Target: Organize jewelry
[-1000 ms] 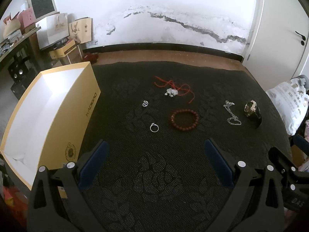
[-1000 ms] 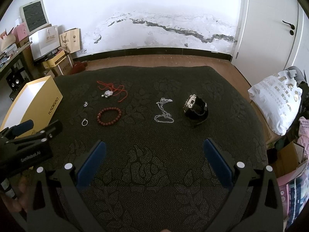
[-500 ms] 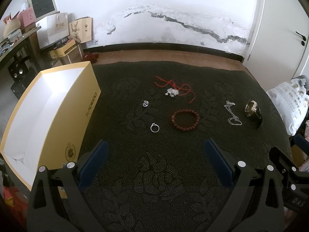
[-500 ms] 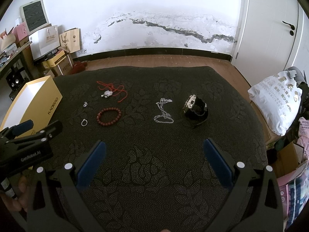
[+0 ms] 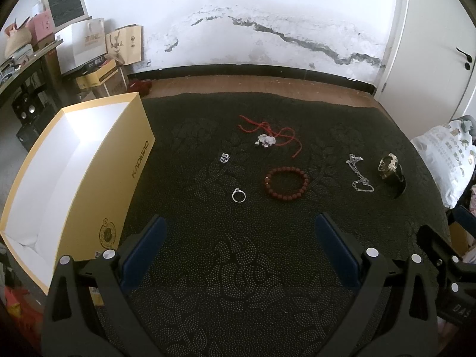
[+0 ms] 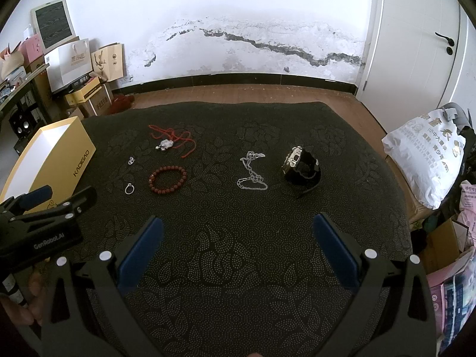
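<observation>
Jewelry lies scattered on the dark patterned bed cover (image 5: 238,267), none of it sorted yet: a red cord pendant (image 5: 267,136), a small charm (image 5: 224,157), a silver ring (image 5: 238,195), a red bead bracelet (image 5: 286,181), a silver chain (image 6: 252,175) and a black watch (image 6: 302,168). At the left edge the yellow box (image 5: 131,160) looks empty as far as I can see. Both the left gripper (image 5: 241,250) and right gripper (image 6: 238,247) hover with fingers spread, holding nothing. Everything seems left to do.

A white wall (image 6: 238,15) shows a long dark crack (image 6: 282,49) above a black baseboard (image 6: 238,78). Wooden floor (image 6: 238,93) borders a dark patterned carpet (image 6: 238,253); a white door (image 6: 416,35) stands right.
</observation>
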